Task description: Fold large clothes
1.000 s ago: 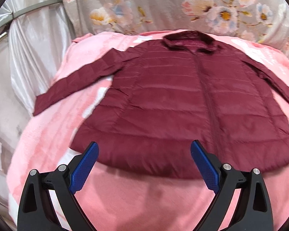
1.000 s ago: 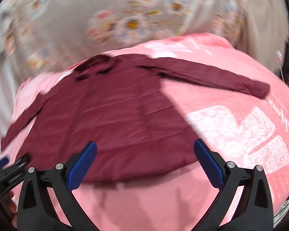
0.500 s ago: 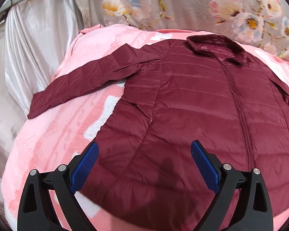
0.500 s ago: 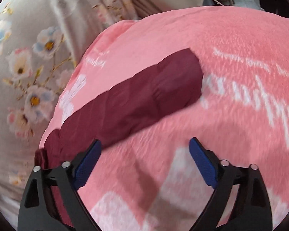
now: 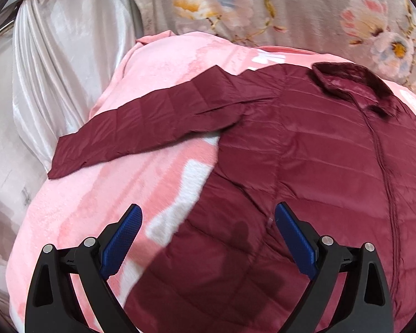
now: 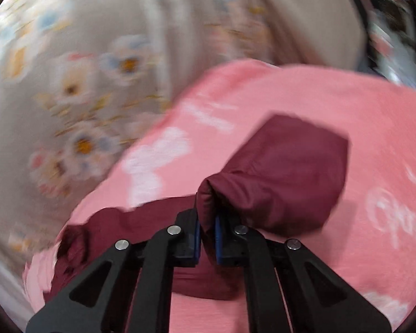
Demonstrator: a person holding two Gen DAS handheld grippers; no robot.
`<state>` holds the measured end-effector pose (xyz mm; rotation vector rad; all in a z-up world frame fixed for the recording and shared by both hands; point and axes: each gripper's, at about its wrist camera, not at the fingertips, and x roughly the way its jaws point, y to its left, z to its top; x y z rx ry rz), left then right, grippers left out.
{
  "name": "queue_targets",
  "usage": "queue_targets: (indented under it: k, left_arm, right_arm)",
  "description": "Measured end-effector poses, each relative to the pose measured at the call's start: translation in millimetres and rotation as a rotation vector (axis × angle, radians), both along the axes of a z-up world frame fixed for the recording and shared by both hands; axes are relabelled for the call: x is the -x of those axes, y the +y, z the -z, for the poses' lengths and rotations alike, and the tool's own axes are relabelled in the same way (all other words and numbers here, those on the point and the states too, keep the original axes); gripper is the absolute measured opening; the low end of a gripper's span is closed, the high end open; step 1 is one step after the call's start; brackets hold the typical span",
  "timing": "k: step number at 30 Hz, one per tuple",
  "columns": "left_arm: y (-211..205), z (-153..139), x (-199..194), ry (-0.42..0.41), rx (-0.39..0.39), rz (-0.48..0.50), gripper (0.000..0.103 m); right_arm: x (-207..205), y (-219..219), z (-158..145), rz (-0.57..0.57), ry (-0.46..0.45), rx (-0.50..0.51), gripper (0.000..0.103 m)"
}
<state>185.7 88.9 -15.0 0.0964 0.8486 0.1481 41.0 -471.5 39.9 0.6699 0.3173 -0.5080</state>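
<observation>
A maroon quilted jacket (image 5: 305, 166) lies flat, front up, on a pink blanket (image 5: 97, 208), collar (image 5: 352, 83) at the far side. Its left sleeve (image 5: 141, 127) stretches out toward the blanket's left edge. My left gripper (image 5: 208, 208) hovers open over the jacket's left side seam, with nothing between its fingers. In the blurred right wrist view, my right gripper (image 6: 207, 219) is closing its jaws on the jacket's right sleeve (image 6: 285, 172). The blue pads pinch a raised fold of that sleeve near its cuff end.
A floral grey fabric (image 5: 263, 5) hangs behind the blanket, also blurred in the right wrist view as floral fabric (image 6: 97, 55). Shiny silver cloth (image 5: 55, 55) drapes at the left. The pink blanket (image 6: 346, 111) spreads past the sleeve to the right.
My left gripper slid from the hem's middle toward the jacket's left side, staying open. My right gripper swung to the right sleeve, closed on it near the cuff and bunched it up.
</observation>
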Motion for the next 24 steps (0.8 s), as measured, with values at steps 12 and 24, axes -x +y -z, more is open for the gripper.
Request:
queue_targets:
  k: [12, 24]
  left_arm:
    - [13.2, 0.6, -15.8, 0.004, 0.040, 0.001, 0.094]
    - [-8.4, -3.8, -55.0, 0.062, 0.329, 0.164, 0.094]
  right_arm:
    - [-178.4, 293.5, -0.9, -0.711, 0.121, 0.320, 0.007]
    - [-175.3, 365.9, 53.9, -0.882, 0.200, 0.305, 0.057]
